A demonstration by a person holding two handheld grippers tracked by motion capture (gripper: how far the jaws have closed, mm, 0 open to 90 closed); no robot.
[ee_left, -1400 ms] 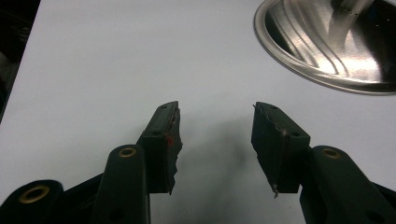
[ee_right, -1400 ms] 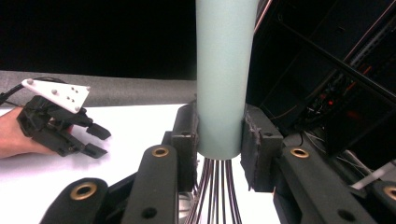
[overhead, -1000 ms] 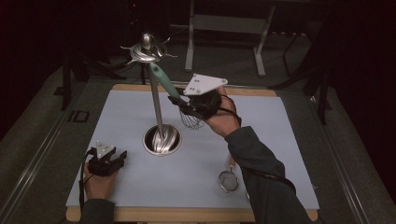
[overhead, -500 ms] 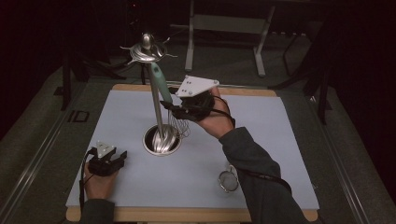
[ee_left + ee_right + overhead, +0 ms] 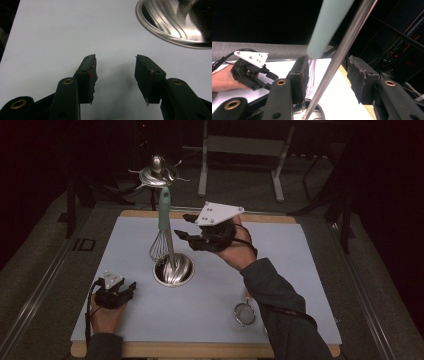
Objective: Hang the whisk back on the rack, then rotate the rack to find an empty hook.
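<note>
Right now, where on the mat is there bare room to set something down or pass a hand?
The mat is bare right of the right gripper, also between the left gripper and the strainer. It is crowded at the stand with the whisk.

dim room, one lit mat

light falls from above onto the pale mat, which stands bright while the floor and everything far behind it sink into near black. the high view is soft and grainy all over. glare streaks curl across the steel base of the stand and glint on its top far back; in the left gripper view that base shows banded reflections, and a faint soft shadow lies on the mat between the jaws. in the right gripper view the near green handle and the steel rod are blurred, the background black.
</note>
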